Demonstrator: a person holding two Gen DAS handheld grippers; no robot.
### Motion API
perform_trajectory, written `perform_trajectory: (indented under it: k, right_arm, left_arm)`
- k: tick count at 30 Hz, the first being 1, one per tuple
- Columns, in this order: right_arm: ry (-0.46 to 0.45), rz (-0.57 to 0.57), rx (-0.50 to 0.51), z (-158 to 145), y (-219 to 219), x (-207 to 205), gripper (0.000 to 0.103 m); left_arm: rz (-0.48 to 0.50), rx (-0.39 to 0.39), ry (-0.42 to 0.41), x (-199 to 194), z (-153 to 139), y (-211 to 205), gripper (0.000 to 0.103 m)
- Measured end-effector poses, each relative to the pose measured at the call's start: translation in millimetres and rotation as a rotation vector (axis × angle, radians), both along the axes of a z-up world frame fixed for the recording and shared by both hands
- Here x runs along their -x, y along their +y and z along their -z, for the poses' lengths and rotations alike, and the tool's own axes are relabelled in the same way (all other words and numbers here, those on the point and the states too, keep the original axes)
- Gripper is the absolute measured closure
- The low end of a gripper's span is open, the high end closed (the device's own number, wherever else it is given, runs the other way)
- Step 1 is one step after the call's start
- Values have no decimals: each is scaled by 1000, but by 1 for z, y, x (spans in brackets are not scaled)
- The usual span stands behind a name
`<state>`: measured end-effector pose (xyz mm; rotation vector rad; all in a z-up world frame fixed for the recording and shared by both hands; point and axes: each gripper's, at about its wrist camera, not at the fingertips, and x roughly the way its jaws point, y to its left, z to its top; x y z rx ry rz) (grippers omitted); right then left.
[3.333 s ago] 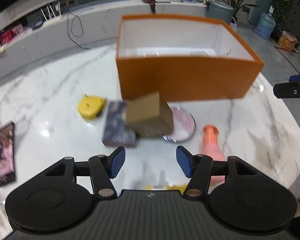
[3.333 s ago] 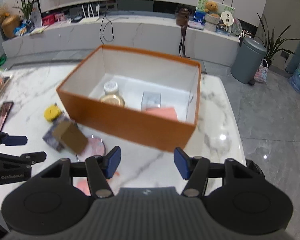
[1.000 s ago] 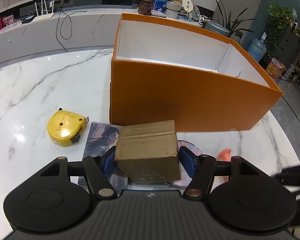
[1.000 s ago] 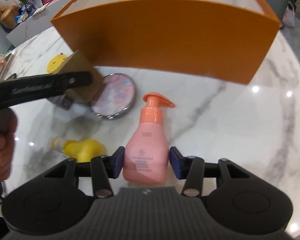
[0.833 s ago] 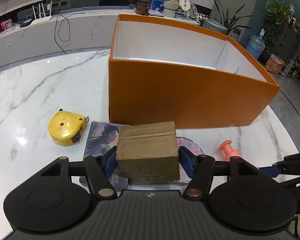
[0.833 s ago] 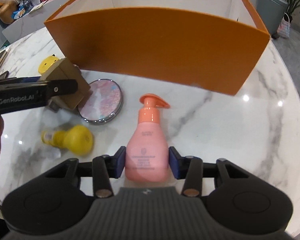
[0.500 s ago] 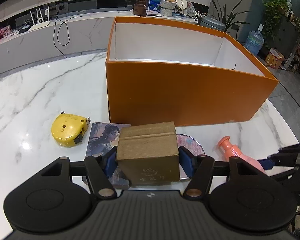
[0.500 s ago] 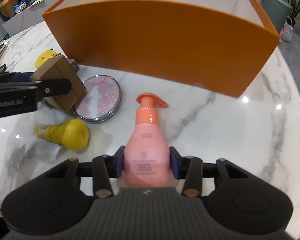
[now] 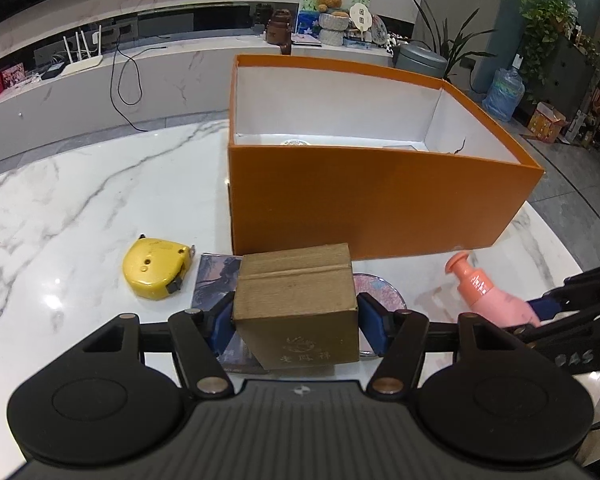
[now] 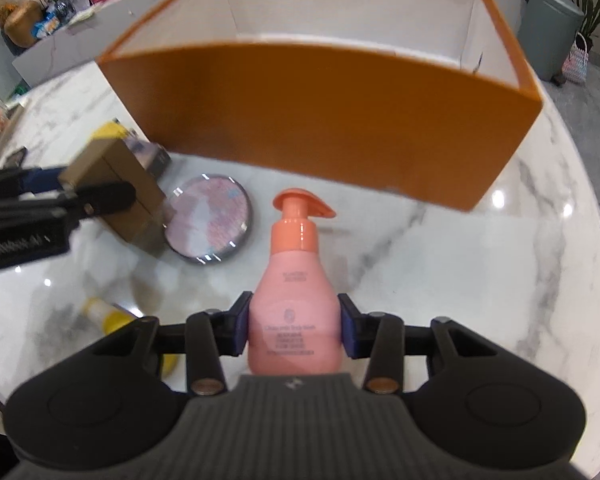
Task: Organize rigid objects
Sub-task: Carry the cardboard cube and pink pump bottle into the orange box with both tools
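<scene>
Cardboard box sits clamped in the left gripper just before the orange bin, beside a tape measure, while the right view shows the right gripper clenched on a pink bottle before that bin.

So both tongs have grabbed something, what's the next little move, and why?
Probably lift both and carry them over the rim of the orange box. The left tongs are clamped on the small cardboard box, the right tongs on the pink pump bottle, and the open box stands just ahead.
</scene>
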<state>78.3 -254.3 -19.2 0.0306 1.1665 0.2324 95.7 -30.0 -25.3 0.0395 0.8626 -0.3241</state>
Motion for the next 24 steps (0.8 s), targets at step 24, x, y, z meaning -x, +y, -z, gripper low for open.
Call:
perform_trajectory:
  k: [24]
  right_arm:
    - [-188, 9, -69, -85, 9, 12, 60]
  left_arm:
    - [-40, 28, -81, 33, -59, 25, 31]
